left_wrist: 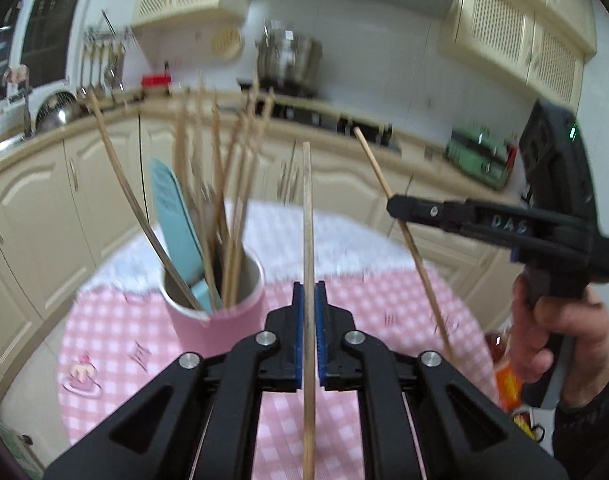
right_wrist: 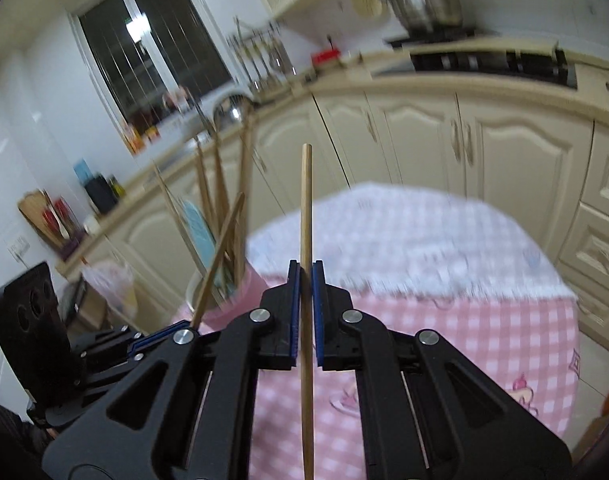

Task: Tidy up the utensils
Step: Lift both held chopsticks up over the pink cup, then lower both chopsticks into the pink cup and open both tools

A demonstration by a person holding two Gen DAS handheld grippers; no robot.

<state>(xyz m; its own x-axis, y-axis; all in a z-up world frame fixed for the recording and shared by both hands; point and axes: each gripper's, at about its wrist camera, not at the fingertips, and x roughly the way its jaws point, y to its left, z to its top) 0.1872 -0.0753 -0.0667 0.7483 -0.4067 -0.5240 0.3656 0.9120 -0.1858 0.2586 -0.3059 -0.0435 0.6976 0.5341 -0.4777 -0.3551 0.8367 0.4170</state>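
Left wrist view: left gripper (left_wrist: 309, 292) closed on one wooden chopstick (left_wrist: 308, 216), clamped between the blue pads (left_wrist: 298, 320), long axis running straight up out of the jaws and on below them. Pink holder cup (left_wrist: 220, 312) stands on the checked tablecloth (left_wrist: 384, 304), ahead and to the left of the fingers, already bristling with chopsticks and a pale blue utensil (left_wrist: 172, 212). Right gripper (left_wrist: 398, 206) visible side-on at right, pinching a second chopstick (left_wrist: 404, 236) that slants down toward the table.

Right wrist view: right gripper (right_wrist: 306, 276) clamped on its chopstick (right_wrist: 306, 208), stick upright through the jaws. Cup (right_wrist: 224, 300) lies ahead-left, partly hidden behind the left gripper (right_wrist: 160, 336) (frame motion-blurred, rim unclear).

Judgement: left gripper is nearer the cup; both sticks need shifting left over the rim, then lowering along their long axis.
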